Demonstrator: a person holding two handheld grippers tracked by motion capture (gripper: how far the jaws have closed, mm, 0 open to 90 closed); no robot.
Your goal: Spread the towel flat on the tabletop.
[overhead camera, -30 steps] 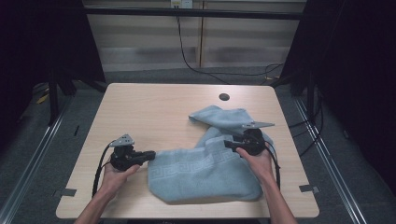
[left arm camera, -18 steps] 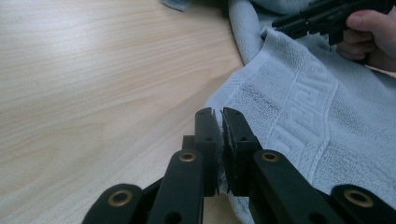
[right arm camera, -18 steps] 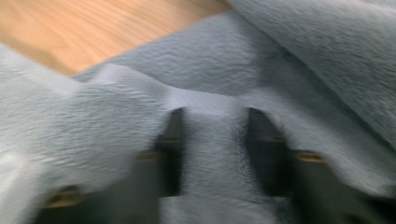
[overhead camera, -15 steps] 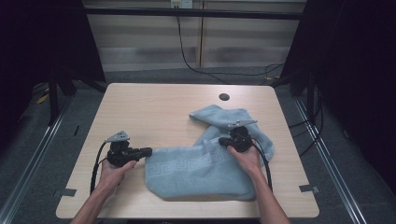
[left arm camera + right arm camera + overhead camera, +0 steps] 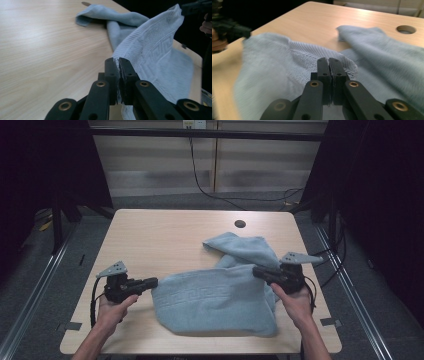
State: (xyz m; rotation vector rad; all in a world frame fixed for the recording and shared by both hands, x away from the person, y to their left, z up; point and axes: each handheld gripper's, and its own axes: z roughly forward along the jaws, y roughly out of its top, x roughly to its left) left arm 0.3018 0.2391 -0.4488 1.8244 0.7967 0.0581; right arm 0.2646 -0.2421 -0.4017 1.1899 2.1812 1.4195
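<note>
pale wood-grain tabletop (image 5: 165, 235) carries a soft blue terry towel (image 5: 215, 300); left hand-held gripper (image 5: 154, 281) and right hand-held gripper (image 5: 256, 271) each clamp its edge.

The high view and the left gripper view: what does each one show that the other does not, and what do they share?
High view alone: the whole table with its dark floor and cables behind, both forearms, and the left claw from outside, at the towel's left edge.

Left gripper view alone: that claw's own jaws from close up, pressed together on the towel's edge, with the woven key pattern clear and the cloth lifted into a ridge.

Both: the light blue towel, the wooden tabletop, the round hole in it, and the right claw gripping the towel's other corner.
</note>
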